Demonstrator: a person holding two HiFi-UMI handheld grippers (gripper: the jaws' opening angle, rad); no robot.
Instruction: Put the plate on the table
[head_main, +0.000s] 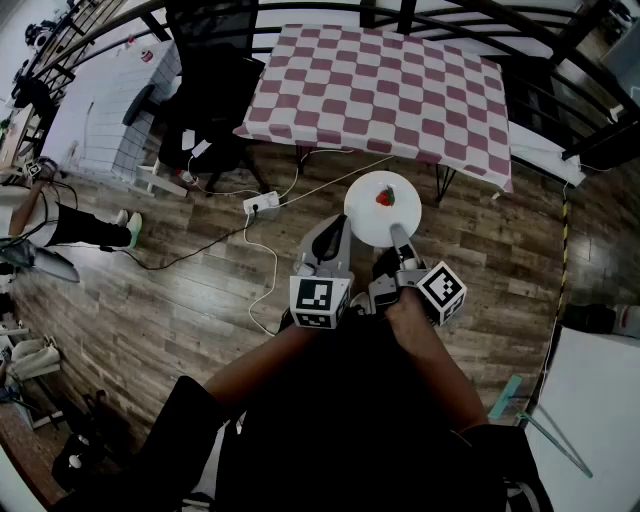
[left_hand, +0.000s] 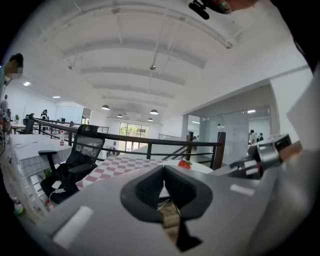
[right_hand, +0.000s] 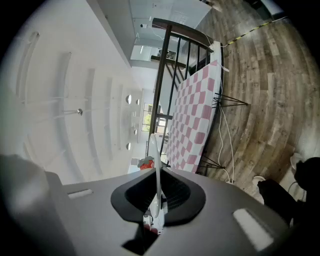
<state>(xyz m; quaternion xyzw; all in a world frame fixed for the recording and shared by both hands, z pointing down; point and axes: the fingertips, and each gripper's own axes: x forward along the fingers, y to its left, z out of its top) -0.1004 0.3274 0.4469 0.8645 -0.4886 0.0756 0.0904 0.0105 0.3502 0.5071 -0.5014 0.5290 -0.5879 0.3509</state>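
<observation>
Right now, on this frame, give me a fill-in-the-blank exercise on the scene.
1. The right gripper is shut on the rim of the ____.
2. The small thing lying on the plate is ____ in colour.
3. The tablecloth has a pink-and-white ____ pattern.
Missing words: plate; red; checked

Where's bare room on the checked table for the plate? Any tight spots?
The whole checked tabletop looks bare, between the black chair at its left corner and the railing behind. Clutter is only on the floor: a power strip and cables below its near-left edge.
</observation>
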